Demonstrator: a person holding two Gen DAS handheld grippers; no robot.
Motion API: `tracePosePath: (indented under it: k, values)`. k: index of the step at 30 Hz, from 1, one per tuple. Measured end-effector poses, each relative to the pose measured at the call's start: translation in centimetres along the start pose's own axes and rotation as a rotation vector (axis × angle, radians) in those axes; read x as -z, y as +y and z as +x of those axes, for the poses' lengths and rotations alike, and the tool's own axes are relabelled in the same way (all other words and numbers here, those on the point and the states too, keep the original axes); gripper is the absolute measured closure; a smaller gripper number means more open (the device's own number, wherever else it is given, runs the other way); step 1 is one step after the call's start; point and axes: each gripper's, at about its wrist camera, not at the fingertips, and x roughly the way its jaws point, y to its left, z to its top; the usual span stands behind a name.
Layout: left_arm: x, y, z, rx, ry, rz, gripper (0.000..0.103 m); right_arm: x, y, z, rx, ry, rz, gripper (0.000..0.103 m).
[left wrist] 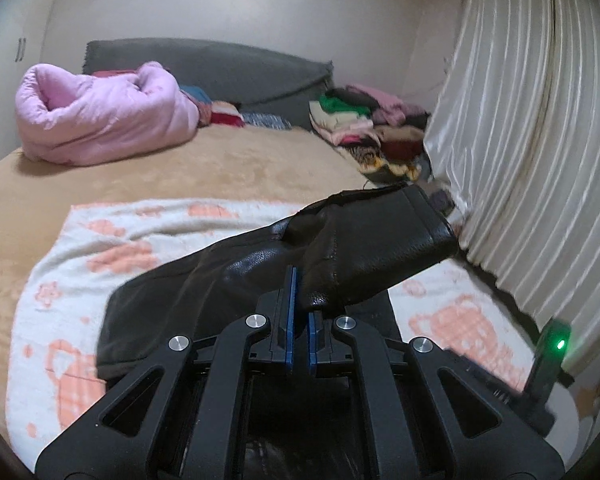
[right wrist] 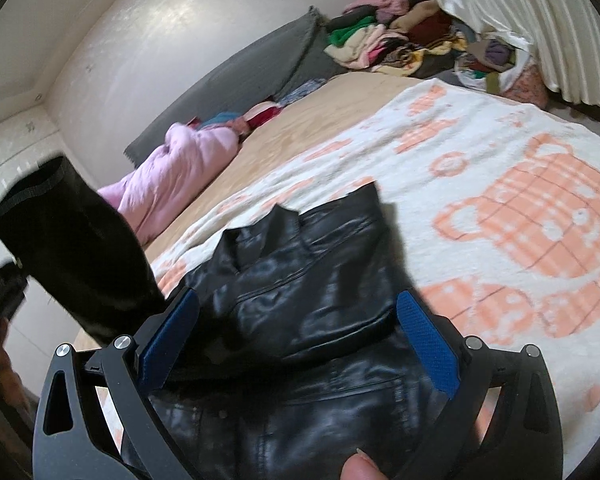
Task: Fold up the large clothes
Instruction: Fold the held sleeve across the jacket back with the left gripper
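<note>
A black leather jacket [left wrist: 204,280] lies on a white blanket with orange bear prints [left wrist: 100,240] on the bed. My left gripper [left wrist: 302,320] is shut on a sleeve of the jacket [left wrist: 380,248], which is lifted and points right toward the curtain. In the right wrist view the jacket [right wrist: 312,280] lies under my right gripper [right wrist: 300,340], whose blue pads [right wrist: 430,344] stand wide apart above it, holding nothing. The raised sleeve [right wrist: 72,248] shows at the left of that view.
A rolled pink quilt [left wrist: 100,120] lies at the far left of the bed. A pile of mixed clothes [left wrist: 372,128] sits at the far right by the cream curtain [left wrist: 520,140]. A grey headboard cover [left wrist: 220,68] stands behind.
</note>
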Motion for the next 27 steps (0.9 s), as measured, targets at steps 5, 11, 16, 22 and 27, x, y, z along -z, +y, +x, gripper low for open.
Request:
tracePosePath:
  k: [5, 11, 16, 22, 27]
  values:
    - [2.3, -1.4, 2.6, 0.012, 0.075, 0.023, 0.103, -0.8, -2.3, -0.7, 0.034, -0.023, 0.042, 0.004]
    - [5.0, -3.3, 5.3, 0.002, 0.16, 0.081, 0.1, -1.1, -4.2, -1.1, 0.056, -0.038, 0.081, 0.004]
    - [8.1, -4.6, 7.5, -0.012, 0.24, 0.141, 0.1, -1.2, -5.0, -1.1, 0.064, -0.039, 0.095, 0.004]
    - [11.4, -5.6, 9.5, -0.043, 0.319, 0.224, 0.098, -1.0, -5.4, -0.9, 0.062, -0.03, 0.098, 0.004]
    - [14.2, -6.2, 10.2, -0.088, 0.361, 0.316, 0.094, -0.5, -4.6, 0.6, 0.013, 0.053, 0.069, 0.004]
